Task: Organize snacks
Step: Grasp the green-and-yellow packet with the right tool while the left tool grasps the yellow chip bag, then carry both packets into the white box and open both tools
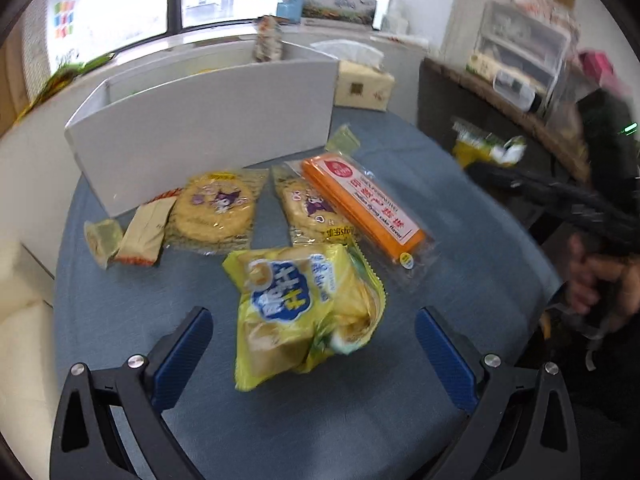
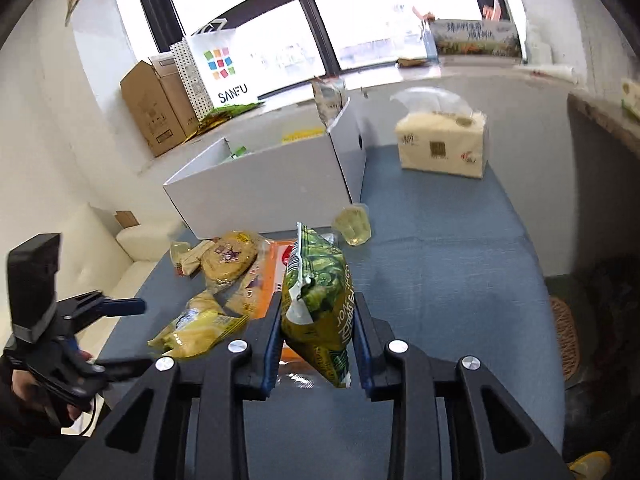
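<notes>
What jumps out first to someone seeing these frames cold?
The right gripper is shut on a green snack bag, held upright above the blue table. In the left wrist view, the open left gripper straddles a yellow chip bag lying on the table without touching it. Behind the remaining snacks stands a white box, with the orange wafer pack lying in front of it.
</notes>
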Demonstrator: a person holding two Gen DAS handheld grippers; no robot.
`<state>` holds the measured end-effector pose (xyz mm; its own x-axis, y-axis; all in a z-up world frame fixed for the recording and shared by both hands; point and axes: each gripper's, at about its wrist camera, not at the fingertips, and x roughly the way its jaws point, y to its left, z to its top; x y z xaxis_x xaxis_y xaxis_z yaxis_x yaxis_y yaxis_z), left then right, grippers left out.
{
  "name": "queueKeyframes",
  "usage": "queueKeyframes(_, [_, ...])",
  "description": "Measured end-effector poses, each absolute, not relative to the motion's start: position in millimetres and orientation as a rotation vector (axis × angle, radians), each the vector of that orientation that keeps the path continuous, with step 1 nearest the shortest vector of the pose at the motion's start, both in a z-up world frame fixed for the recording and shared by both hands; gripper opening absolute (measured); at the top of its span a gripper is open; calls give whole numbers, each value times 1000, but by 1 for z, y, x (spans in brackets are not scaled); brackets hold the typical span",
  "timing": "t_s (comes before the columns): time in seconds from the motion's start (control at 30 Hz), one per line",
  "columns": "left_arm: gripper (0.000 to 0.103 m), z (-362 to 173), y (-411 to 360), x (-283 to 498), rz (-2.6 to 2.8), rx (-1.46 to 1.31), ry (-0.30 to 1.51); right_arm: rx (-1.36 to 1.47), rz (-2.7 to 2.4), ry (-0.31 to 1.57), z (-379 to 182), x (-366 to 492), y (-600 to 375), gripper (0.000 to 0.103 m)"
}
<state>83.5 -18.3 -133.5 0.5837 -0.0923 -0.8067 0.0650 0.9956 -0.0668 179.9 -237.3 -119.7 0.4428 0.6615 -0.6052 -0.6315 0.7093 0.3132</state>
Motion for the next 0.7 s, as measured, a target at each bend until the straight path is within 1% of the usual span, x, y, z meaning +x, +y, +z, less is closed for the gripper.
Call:
queueKeyframes(0.13, [103, -147, -42, 99, -70, 101, 982, 39, 820, 755, -117, 166, -238, 33])
queueKeyframes(0.23, [102, -159, -57, 104, -41, 223, 975, 45, 818, 774, -122, 164, -238, 34])
queueKeyframes(0.27, [98, -165, -62, 106, -31, 281, 974, 51, 821, 782, -124, 164, -237, 34])
queueKeyframes(0.3, [64, -169, -64, 107, -35, 320, 991, 58, 821, 788, -126, 163, -238, 34])
queueKeyframes(0.33, [57, -168, -65, 106, -4, 367, 967, 63, 822, 794, -127, 163, -238, 34])
queueKeyframes(0.37, [54, -163, -61, 105, -12, 335, 958, 62, 824, 797, -128, 163, -237, 34])
queueKeyframes(0.43, [48, -147, -41, 101, -48, 174, 925, 66, 828, 797, -128, 162, -237, 34])
queueKeyframes(0.5, [46, -129, -17, 93, -75, 35, 868, 76, 837, 791, -126, 161, -236, 34])
queueKeyframes(0.6, [46, -103, 7, 80, -83, -46, 790, 99, 862, 781, -119, 160, -233, 34])
queueKeyframes(0.7, [46, -79, 34, 71, -113, -187, 716, 102, 886, 762, -109, 158, -222, 34])
